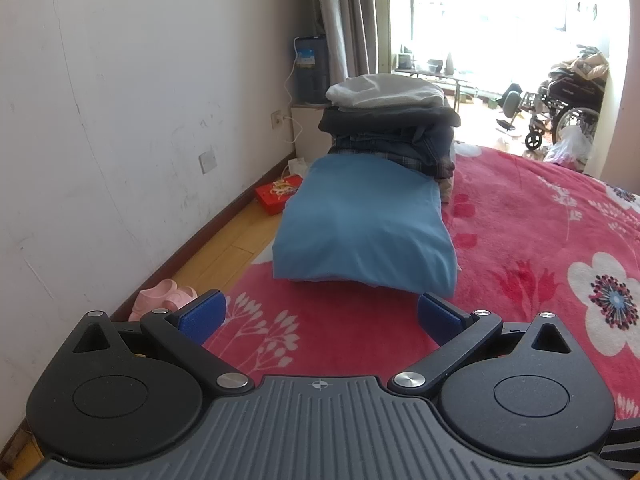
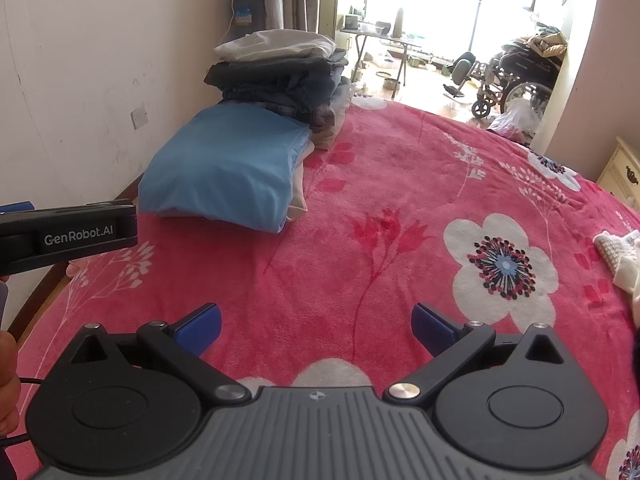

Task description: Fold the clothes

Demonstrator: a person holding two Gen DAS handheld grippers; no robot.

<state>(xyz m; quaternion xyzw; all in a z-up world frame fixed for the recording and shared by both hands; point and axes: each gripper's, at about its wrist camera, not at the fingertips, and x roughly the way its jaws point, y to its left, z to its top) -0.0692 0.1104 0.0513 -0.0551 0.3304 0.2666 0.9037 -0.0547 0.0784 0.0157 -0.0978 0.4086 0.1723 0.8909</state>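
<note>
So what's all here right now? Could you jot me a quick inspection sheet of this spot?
Surface: bed covered by a pink floral blanket.
Job's things: folded blue garment lies flat near the bed's wall side; behind it a stack of folded clothes, grey on top; a white knitted item lies at the right edge, unfolded.
Clutter: pink slippers and a red box on the floor by the wall.
Grippers: left gripper and right gripper both open, holding nothing.
Cables: white cable runs down the wall to a socket.
Surroundings: curtains, bright window, wheelchair.
</note>
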